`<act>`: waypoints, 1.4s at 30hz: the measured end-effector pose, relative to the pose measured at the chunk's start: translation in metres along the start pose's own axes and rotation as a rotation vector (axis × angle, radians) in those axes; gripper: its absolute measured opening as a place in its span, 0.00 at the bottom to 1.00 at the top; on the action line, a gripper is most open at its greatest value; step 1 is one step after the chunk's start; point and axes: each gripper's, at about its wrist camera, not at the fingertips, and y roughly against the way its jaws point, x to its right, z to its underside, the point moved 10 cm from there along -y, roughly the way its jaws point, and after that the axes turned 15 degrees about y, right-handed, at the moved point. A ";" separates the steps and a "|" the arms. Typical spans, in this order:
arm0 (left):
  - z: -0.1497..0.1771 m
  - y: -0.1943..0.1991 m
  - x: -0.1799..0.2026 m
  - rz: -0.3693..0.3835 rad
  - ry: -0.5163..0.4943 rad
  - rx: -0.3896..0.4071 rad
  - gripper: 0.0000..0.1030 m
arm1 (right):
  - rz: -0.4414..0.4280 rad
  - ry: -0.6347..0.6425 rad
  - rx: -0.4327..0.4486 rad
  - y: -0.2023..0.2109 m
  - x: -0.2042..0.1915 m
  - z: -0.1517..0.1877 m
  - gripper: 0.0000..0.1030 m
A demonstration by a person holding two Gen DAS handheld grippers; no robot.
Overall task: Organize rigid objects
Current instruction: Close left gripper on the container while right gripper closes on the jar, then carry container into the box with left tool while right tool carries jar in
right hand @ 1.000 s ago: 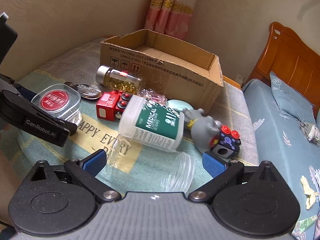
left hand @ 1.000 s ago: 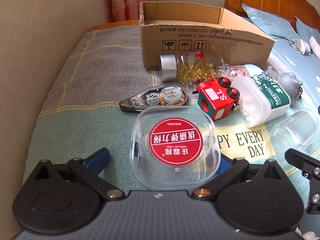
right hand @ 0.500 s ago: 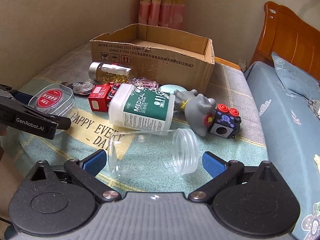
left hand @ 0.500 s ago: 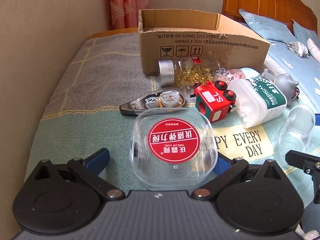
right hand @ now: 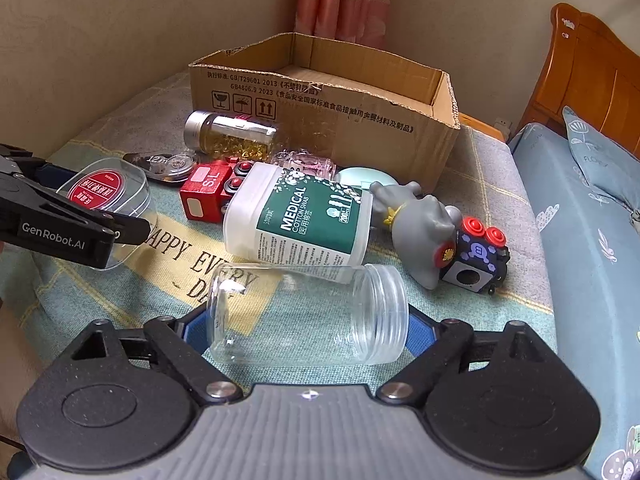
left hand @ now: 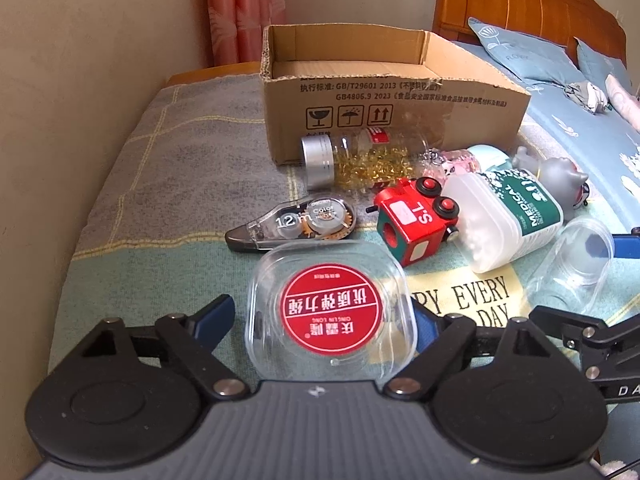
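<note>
A clear square box with a red round label [left hand: 332, 312] lies on the blanket between the fingers of my left gripper [left hand: 324, 316]. Its jaws are closing, and a thin strip of blanket still shows between the left pad [left hand: 218, 314] and the box. A clear, lidless jar [right hand: 308, 312] lies on its side across my right gripper [right hand: 308, 330]. Those jaws are closing too, with the blue pads [right hand: 420, 332] against the jar's base and mouth. An open cardboard box [left hand: 392, 104] stands behind the clutter.
Loose on the blanket are a correction tape [left hand: 292, 224], a bottle of yellow capsules [left hand: 352, 164], a red toy block [left hand: 416, 220], a cotton swab tub [right hand: 300, 220], a grey figurine [right hand: 424, 220] and a dark cube [right hand: 476, 256]. A wall runs along the left, a bed along the right.
Both pairs of fingers have narrowed around what lies between them. The right gripper has moved in over the jar, which now sits nearer and squarely between its pads.
</note>
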 end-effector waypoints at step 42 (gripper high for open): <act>-0.252 -0.075 0.089 -0.050 -0.173 0.185 0.83 | 0.024 -0.016 0.179 0.031 0.135 -0.137 0.91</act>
